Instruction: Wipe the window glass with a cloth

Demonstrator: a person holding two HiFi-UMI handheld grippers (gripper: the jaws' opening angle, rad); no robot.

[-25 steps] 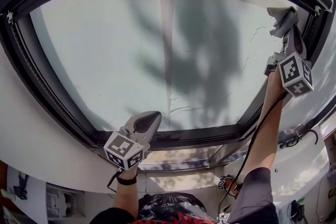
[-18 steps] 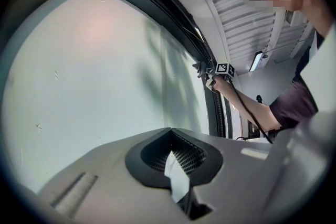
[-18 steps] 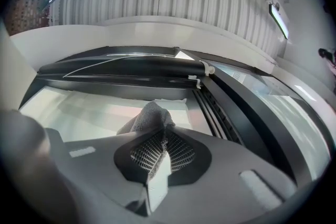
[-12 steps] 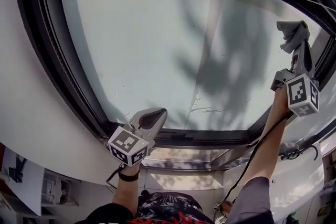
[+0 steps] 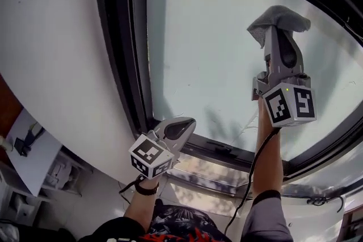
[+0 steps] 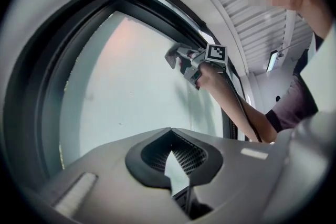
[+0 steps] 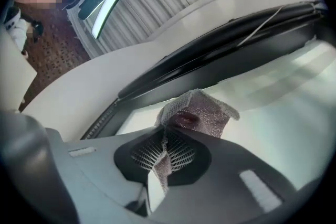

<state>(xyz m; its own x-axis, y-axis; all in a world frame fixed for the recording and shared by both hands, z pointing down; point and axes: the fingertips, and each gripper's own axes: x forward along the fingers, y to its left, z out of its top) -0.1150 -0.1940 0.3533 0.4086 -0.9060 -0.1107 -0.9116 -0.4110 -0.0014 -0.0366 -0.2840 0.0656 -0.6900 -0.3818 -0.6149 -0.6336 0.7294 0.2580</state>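
The window glass (image 5: 210, 54) fills the head view inside a black frame (image 5: 116, 54). My right gripper (image 5: 278, 31) is raised against the pane, shut on a grey cloth (image 5: 279, 18) that bunches over its tip and lies on the glass. In the right gripper view the cloth (image 7: 202, 110) spills out past the closed jaws (image 7: 167, 140) onto the glass (image 7: 273, 107). My left gripper (image 5: 180, 124) is low by the frame's bottom rail, shut and holding nothing. The left gripper view shows its closed jaws (image 6: 170, 134), the pane (image 6: 131, 76) and the cloth (image 6: 173, 54).
A white wall (image 5: 51, 37) curves round the left of the frame. A shelf with small items (image 5: 51, 178) sits at the lower left. A black cable (image 5: 249, 178) hangs from the right gripper along the forearm. A ceiling light (image 7: 110, 5) shows in the right gripper view.
My right gripper has carried the cloth leftward across the glass, away from the right frame edge. The head view has swung left. My left gripper stays by the bottom rail.
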